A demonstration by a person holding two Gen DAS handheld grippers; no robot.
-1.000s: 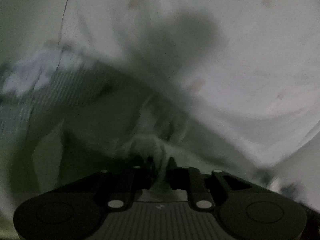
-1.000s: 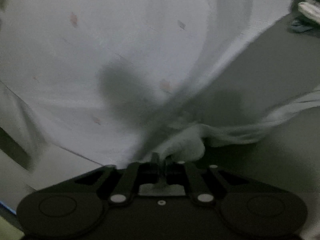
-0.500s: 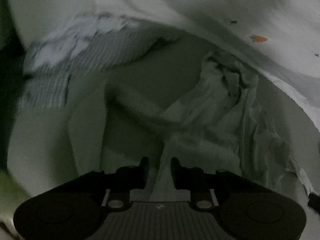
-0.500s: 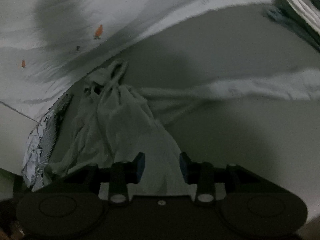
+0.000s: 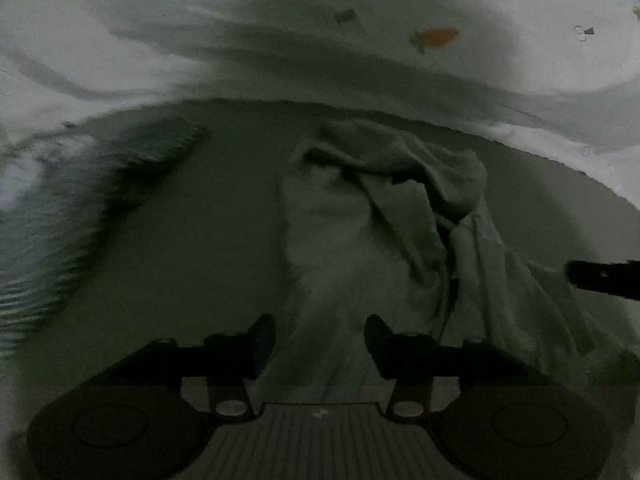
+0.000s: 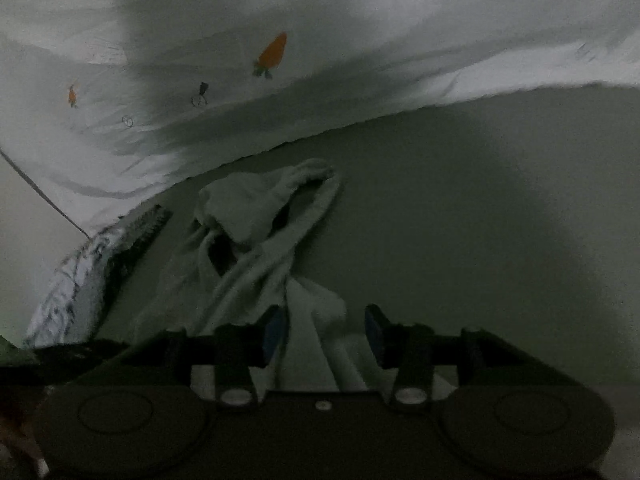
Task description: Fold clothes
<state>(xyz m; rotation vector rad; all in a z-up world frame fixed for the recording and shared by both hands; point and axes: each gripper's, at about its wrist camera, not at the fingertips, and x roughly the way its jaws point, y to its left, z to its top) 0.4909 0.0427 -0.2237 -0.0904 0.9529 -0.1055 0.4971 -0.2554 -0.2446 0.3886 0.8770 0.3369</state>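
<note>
**Tongs open over the crumpled garment**

Writing is nowhere legible: the only marks I can make out are small printed motifs on the white sheet (image 6: 360,60), among them an orange carrot (image 6: 273,55), which also shows in my left view (image 5: 436,38).

My left tongs (image 5: 320,336) point forward and low over the dim surface (image 5: 200,260), jaws spread wide with nothing gripped; the pale crumpled garment (image 5: 384,216) runs from between the fingers away to the front right. My right tongs (image 6: 325,330) sit likewise low, jaws parted, blue pads (image 6: 274,332) facing each other; a fold of the same garment (image 6: 260,232) lies between them, but they are not closed on it. From the left view, a dark tip of the right tongs (image 5: 604,278) reaches in at the garment's right side.

A striped cloth (image 6: 92,268) lies to the left, its far edge tucked under the sheet's hem.
</note>
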